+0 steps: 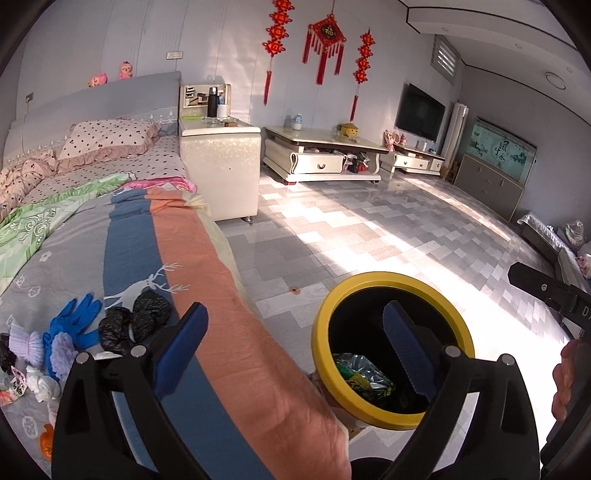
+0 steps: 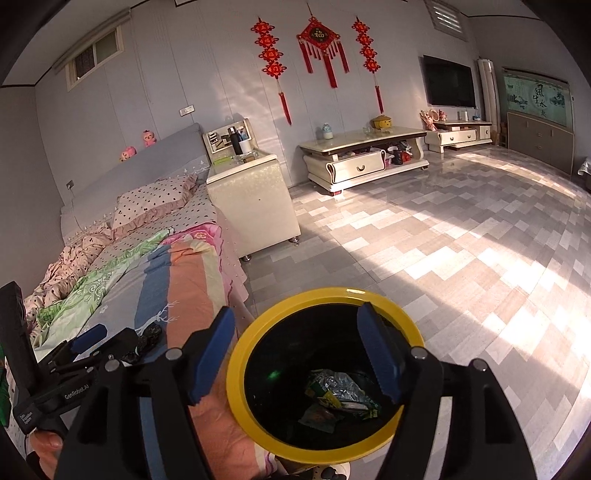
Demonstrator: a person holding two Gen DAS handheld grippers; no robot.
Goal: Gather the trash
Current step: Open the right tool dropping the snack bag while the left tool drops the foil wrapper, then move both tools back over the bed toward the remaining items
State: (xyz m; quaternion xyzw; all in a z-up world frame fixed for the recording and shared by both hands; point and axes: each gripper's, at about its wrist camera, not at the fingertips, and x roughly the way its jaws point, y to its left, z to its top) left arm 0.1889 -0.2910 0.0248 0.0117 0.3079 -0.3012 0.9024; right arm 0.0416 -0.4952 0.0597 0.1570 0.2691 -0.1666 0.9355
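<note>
Both grippers, left [image 1: 291, 347] and right [image 2: 297, 350], are spread and empty. Wrappers [image 2: 338, 397] lie in the bin [image 2: 236, 369]; remaining trash [image 1: 122, 325] on the bed [image 1: 240, 295] should be grasped singly.

"GenRobot.AI" on left gripper [image 2: 88, 343] (white print); 福 on wall knot ornament [image 2: 318, 35].

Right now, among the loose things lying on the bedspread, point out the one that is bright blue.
It is the blue glove, fingers spread, beside the crumpled black bags. The knitted pieces beside it are pale lilac.
</note>
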